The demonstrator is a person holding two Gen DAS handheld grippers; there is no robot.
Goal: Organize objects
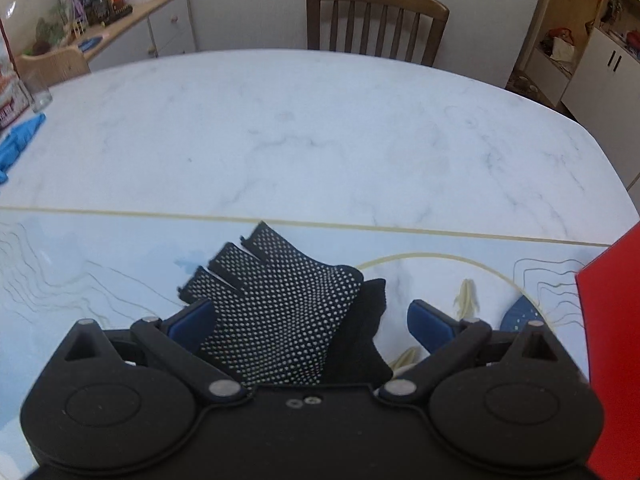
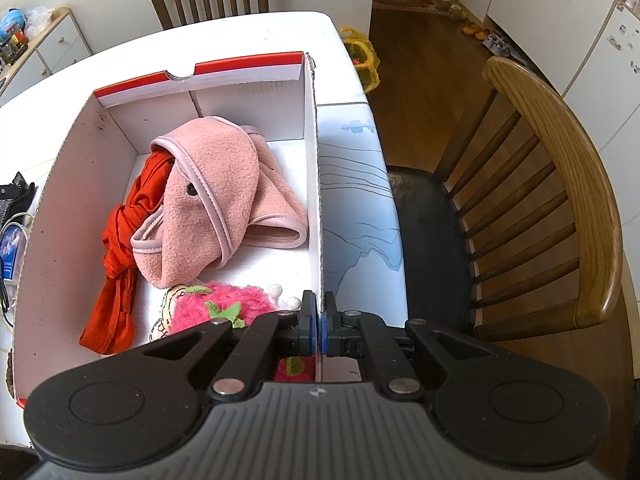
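Observation:
A black glove with white dots (image 1: 280, 304) lies on the pale printed mat, its cut-off finger ends pointing away. My left gripper (image 1: 310, 316) is open and straddles it, one blue pad (image 1: 192, 320) at its left side and the other standing clear on the right. The red outer wall of a cardboard box (image 1: 612, 320) fills the right edge. My right gripper (image 2: 319, 320) is shut on the box's right wall (image 2: 312, 160), one pad on each face. Inside lie a pink fleece hat (image 2: 224, 192), a red scarf (image 2: 124, 232) and a pink strawberry plush (image 2: 224, 308).
The white marble table (image 1: 320, 128) stretches ahead, with a wooden chair (image 1: 376, 20) behind it. A blue glove (image 1: 20, 140) and a glass (image 1: 38, 92) sit at the far left. Right of the box, another wooden chair (image 2: 540, 200) stands beside the table edge.

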